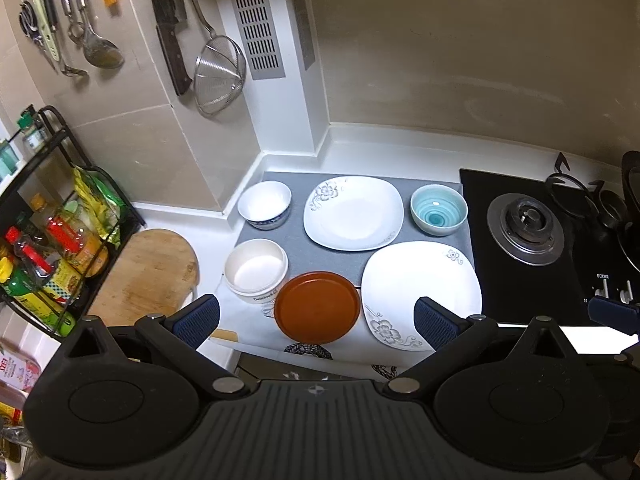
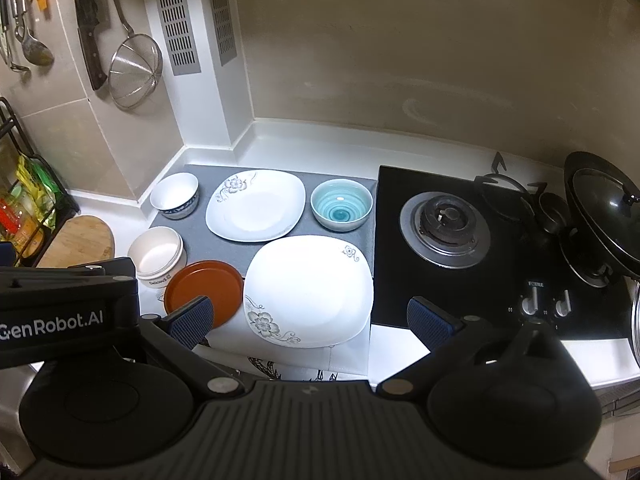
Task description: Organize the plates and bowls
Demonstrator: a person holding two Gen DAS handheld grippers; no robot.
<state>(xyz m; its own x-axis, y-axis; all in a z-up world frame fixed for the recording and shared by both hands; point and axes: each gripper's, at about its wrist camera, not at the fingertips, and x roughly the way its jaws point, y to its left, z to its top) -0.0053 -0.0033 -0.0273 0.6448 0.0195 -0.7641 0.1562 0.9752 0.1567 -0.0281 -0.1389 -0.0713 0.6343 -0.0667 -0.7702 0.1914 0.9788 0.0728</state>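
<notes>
Both my grippers hover above the counter's front edge, nothing in them: my left gripper (image 1: 316, 320) has its jaws spread wide over the brown plate (image 1: 317, 307), and my right gripper (image 2: 310, 320) is just as wide apart over the near white plate (image 2: 308, 290). In the right view the left gripper's black body pokes in at the left edge. Nearest me, the brown plate sits at the counter's front, touching or just beside the near white plate on its right, which lies partly on the grey mat (image 1: 296, 248) and overhangs its front. Just left of the brown plate stands the cream bowl (image 1: 256, 266), lettering on its side, its rim close against the brown plate. Further back on the mat runs a row: the white bowl (image 1: 265, 204) with a blue pattern at the left, the far white plate (image 1: 353, 212) in the middle, the teal bowl (image 1: 439, 209) at the right, each apart from the next. Right of the mat is the black stove (image 2: 444, 216), with a lidded wok (image 2: 604, 208) at its far right. Left of the dishes lies a wooden board (image 1: 148, 272), then a rack (image 1: 60, 216) of bottles and packets. On the back wall hang a strainer (image 1: 220, 76), a cleaver and ladles.
</notes>
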